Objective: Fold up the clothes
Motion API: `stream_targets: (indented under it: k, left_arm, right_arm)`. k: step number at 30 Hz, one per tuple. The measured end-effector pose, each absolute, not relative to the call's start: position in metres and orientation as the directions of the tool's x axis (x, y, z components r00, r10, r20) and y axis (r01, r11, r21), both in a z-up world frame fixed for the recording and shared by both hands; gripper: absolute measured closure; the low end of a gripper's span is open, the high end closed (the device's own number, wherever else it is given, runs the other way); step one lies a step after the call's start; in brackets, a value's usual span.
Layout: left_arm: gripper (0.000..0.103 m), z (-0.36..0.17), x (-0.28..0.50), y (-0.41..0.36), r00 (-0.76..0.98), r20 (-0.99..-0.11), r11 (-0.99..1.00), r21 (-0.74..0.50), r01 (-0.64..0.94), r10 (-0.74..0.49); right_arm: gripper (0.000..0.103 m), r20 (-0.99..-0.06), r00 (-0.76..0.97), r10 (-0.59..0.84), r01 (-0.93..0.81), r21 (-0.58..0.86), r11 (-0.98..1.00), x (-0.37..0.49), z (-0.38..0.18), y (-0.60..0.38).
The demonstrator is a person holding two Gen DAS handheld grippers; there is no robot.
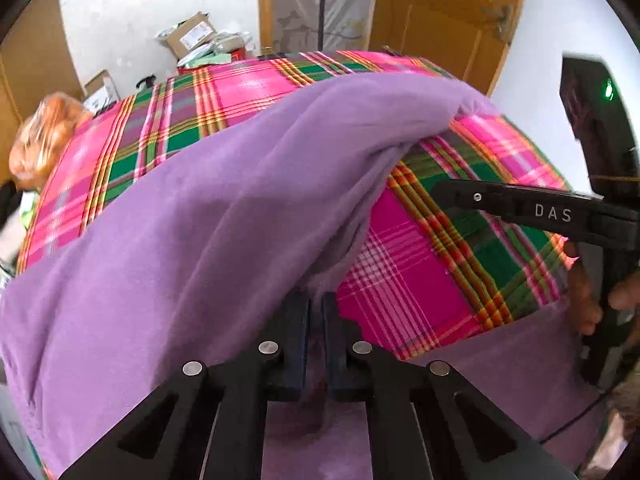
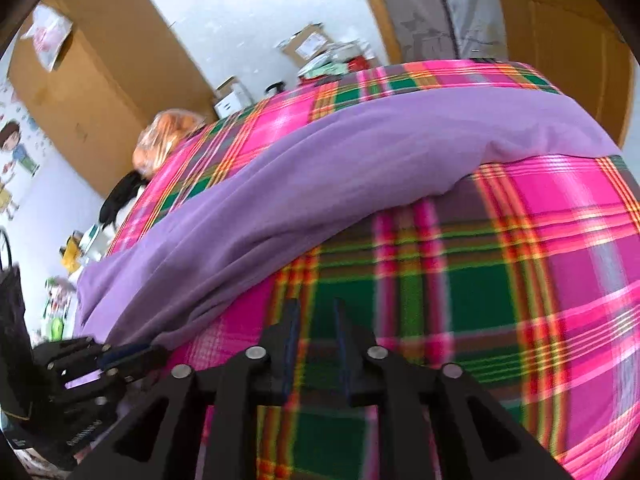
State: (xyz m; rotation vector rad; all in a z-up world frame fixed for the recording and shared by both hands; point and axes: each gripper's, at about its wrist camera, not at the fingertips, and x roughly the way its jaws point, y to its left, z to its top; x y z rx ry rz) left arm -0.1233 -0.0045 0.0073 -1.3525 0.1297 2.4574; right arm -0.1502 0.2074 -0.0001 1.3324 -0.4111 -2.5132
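A purple garment [image 1: 220, 220] drapes across a bed covered by a pink and green plaid sheet [image 1: 420, 280]. My left gripper [image 1: 316, 304] is shut on the garment's near edge, and the cloth rises from it in a fold. In the right wrist view the left gripper [image 2: 154, 354] shows at lower left, pinching the same purple garment [image 2: 360, 160]. My right gripper [image 2: 317, 312] hovers open over the bare plaid sheet [image 2: 460, 300], nothing between its fingers. The left wrist view shows the right gripper [image 1: 444, 194] at the right, held by a hand [image 1: 584, 296].
Cardboard boxes [image 1: 192, 34] are piled against the far wall beside a wooden door [image 1: 440, 12]. An orange bag [image 1: 44, 140] sits at the bed's far left corner. A large cardboard box [image 2: 100, 60] and clutter stand left of the bed.
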Motion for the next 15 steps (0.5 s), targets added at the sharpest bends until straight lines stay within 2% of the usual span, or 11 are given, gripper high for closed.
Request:
stream_targets:
  k: [4,7,15]
  left_arm:
    - [0.097,0.017,-0.118,-0.014,-0.517,-0.807,-0.937,-0.122,-0.327,0.285]
    - [0.098,0.024,-0.114,-0.017,-0.531,-0.788,-0.931,-0.143,-0.335,0.312]
    - [0.099,0.031,-0.105,-0.029,-0.544,-0.759,-0.918,-0.182,-0.351,0.358]
  right_arm:
    - [0.082,-0.75,-0.568,-0.34,0.019,0.401,-0.916,-0.162,0.001,0.235]
    - [0.073,-0.741,-0.589,-0.323,-0.049,0.432,-0.901,-0.175,0.002,0.257]
    - [0.071,-0.699,-0.642,-0.315,-0.194,0.546,-0.815,-0.208,-0.005,0.311]
